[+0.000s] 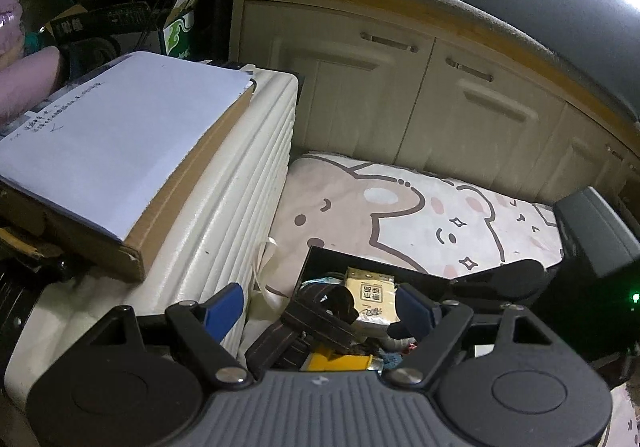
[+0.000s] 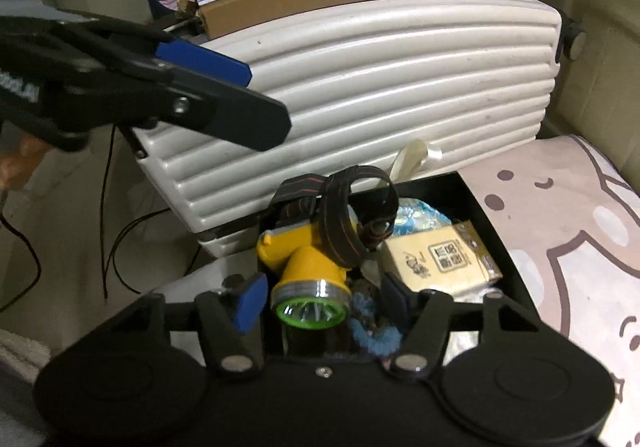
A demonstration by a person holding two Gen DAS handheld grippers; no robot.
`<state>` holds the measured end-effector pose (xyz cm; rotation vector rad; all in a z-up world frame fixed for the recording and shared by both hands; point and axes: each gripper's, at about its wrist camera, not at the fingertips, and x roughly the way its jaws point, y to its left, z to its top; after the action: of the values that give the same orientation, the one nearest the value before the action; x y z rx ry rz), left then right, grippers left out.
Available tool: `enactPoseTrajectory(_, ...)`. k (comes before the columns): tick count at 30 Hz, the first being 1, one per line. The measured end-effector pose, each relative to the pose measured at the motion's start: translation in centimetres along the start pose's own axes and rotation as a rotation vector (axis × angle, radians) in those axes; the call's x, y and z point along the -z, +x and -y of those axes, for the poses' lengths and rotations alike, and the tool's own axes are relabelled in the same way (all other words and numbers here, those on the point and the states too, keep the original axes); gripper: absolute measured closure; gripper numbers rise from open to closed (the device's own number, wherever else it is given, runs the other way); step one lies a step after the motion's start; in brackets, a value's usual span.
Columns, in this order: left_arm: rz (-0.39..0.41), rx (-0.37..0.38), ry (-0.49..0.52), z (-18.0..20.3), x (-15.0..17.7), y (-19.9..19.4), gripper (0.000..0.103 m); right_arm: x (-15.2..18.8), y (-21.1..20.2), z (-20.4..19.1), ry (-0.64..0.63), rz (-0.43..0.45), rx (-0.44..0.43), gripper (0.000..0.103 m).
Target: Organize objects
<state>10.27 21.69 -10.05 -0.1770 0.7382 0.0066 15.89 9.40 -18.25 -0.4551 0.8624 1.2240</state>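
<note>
A black box point(image 2: 492, 215) on the floor holds a yellow headlamp point(image 2: 308, 267) with a green-rimmed lens and a dark striped strap point(image 2: 340, 231). Beside it lie a tan carton point(image 2: 440, 259), a blue-white packet point(image 2: 416, 213) and a blue fuzzy thing point(image 2: 376, 331). My right gripper point(image 2: 322, 301) is open just over the box, its blue pads on either side of the lamp's lens with a small gap at each. My left gripper point(image 1: 320, 309) hangs open above the box point(image 1: 360, 259), over the strap point(image 1: 316, 311) and carton point(image 1: 372, 295), holding nothing. The left gripper point(image 2: 266, 101) also shows at upper left in the right wrist view.
A white ribbed suitcase point(image 2: 360, 87) stands against the box's far side, with a flat cardboard carton and white papers point(image 1: 120, 127) on top. A cartoon-print mat point(image 1: 420, 215) lies in front of cream cabinets point(image 1: 400, 87). Black cables point(image 2: 108, 227) trail over the floor at the left.
</note>
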Motion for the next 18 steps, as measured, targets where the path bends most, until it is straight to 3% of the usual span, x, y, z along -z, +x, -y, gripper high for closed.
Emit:
enactPoseTrajectory(5, -0.014, 0.005, -0.005, 1.0, 0.1, -0.7, 0.019, 0.9, -1.9, -0.4, 0.010, -0.015, 0.059, 0.037)
enactPoseTrajectory(7, -0.020, 0.002, -0.002, 1.5, 0.2, -0.9, 0.019, 1.4, -2.9, -0.2, 0.043, -0.018, 0.081, 0.028)
enactPoseTrajectory(14, -0.037, -0.012, 0.006, 3.3, 0.9, -2.4, 0.018, 2.8, -8.0, 1.1, 0.191, 0.056, 0.153, 0.022)
enactPoseTrajectory(18, -0.024, -0.026, 0.014, 4.5, 0.8, -3.8, 0.012, 3.4, -10.7, 1.1, 0.220, 0.097, 0.184, 0.018)
